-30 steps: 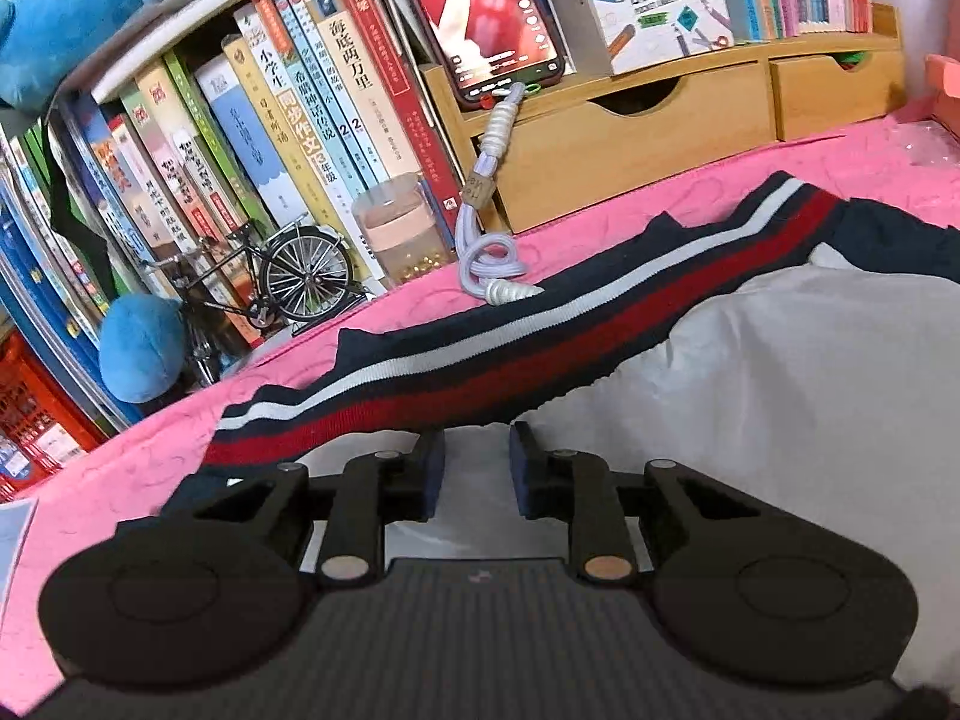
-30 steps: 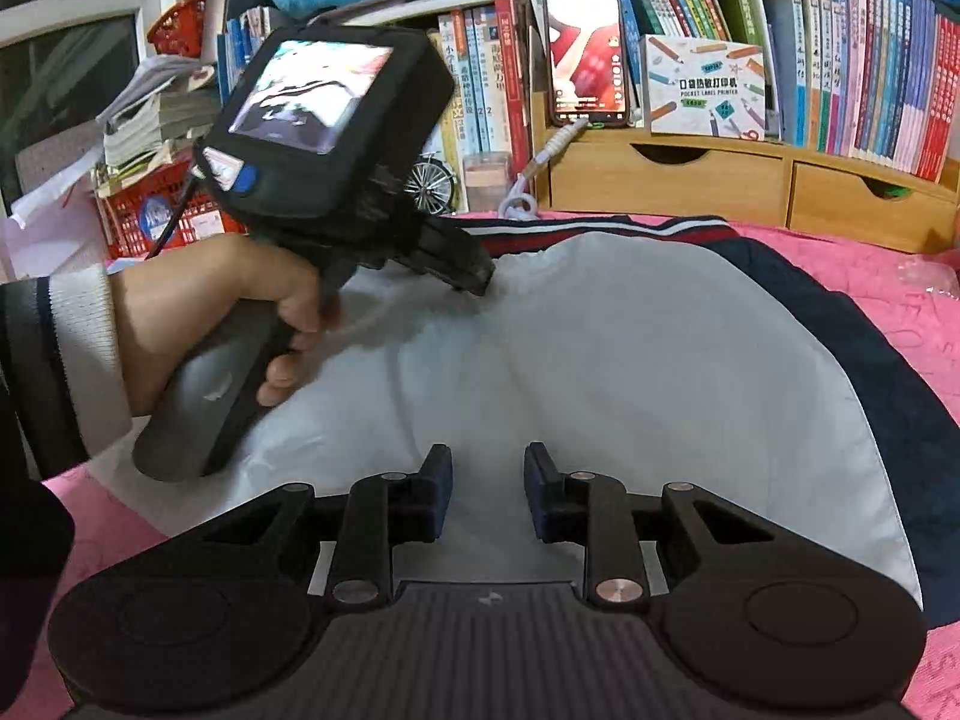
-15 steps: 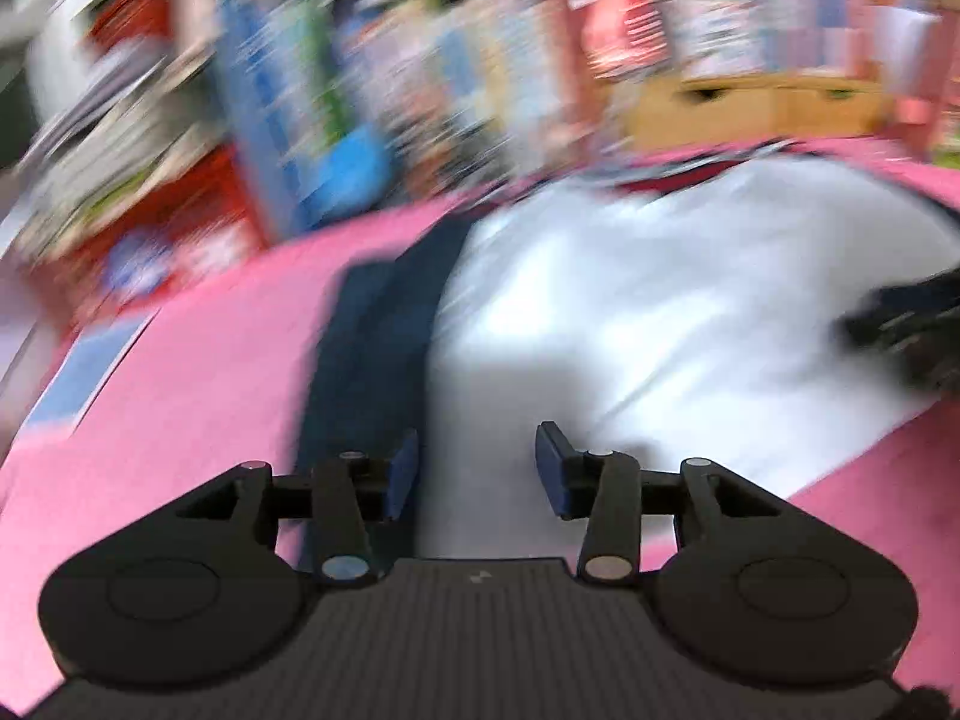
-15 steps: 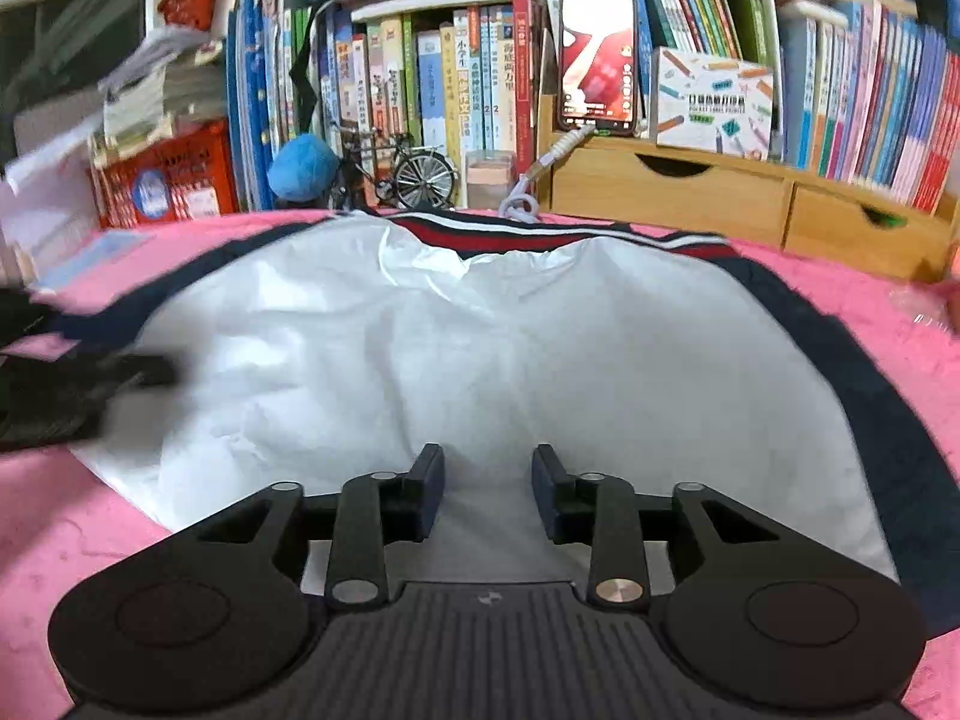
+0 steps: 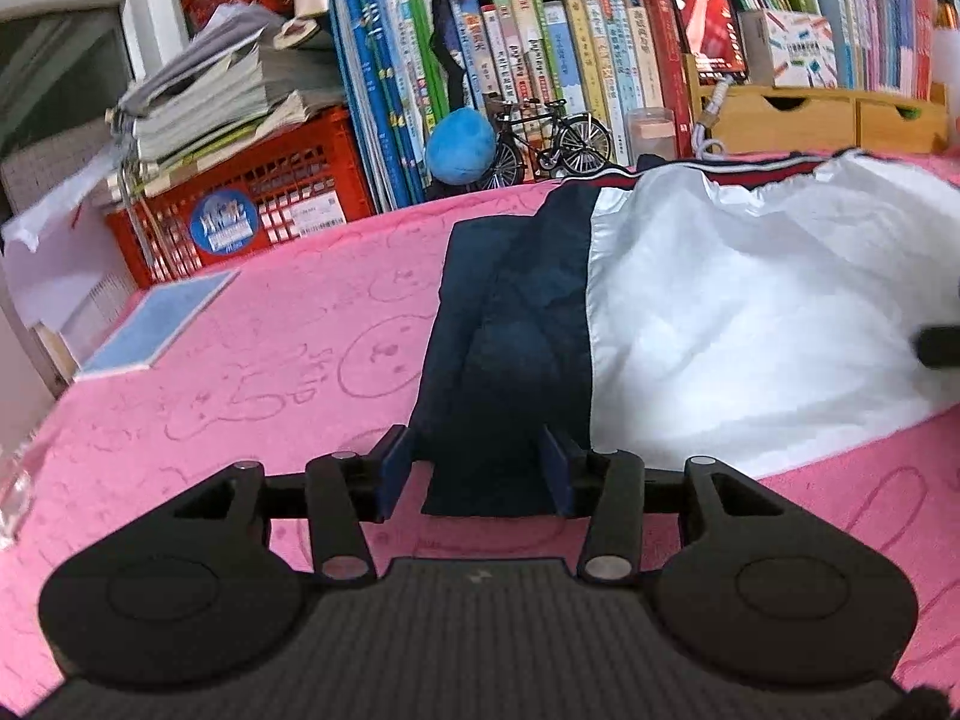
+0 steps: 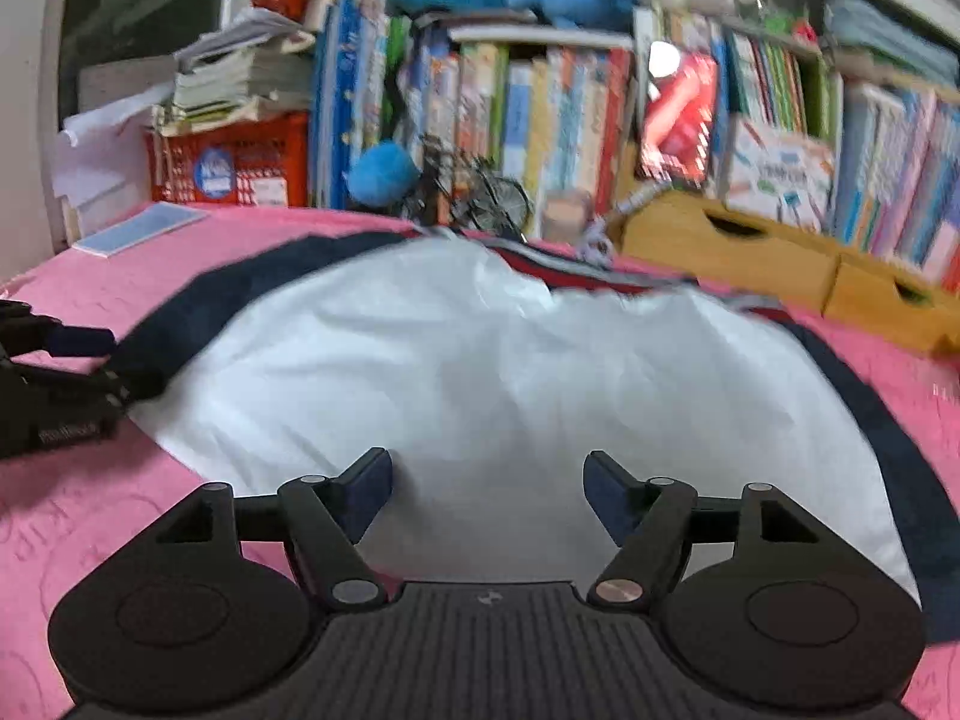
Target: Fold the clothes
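A jacket lies on the pink bedspread [image 5: 252, 336], white lining [image 5: 750, 324] up, with a navy sleeve [image 5: 510, 336] along its left side and a red-white-navy striped hem [image 5: 750, 171] at the far end. My left gripper [image 5: 477, 474] is open, its fingers on either side of the navy sleeve's near end. My right gripper [image 6: 486, 495] is open wide over the near edge of the white lining [image 6: 492, 372]. The left gripper [image 6: 78, 360] also shows at the left edge of the right wrist view, at the navy sleeve [image 6: 240, 294].
Behind the bed stand rows of books [image 5: 540, 60], a red crate [image 5: 252, 198] with stacked papers, a model bicycle [image 5: 552, 138], a blue plush ball [image 5: 461, 147] and wooden drawers [image 5: 828, 117]. A blue booklet [image 5: 162, 318] lies at the bed's left edge.
My left gripper swung from the striped hem to the navy sleeve's near end and opened wider. My right gripper opened wider and stayed at the lining's near edge.
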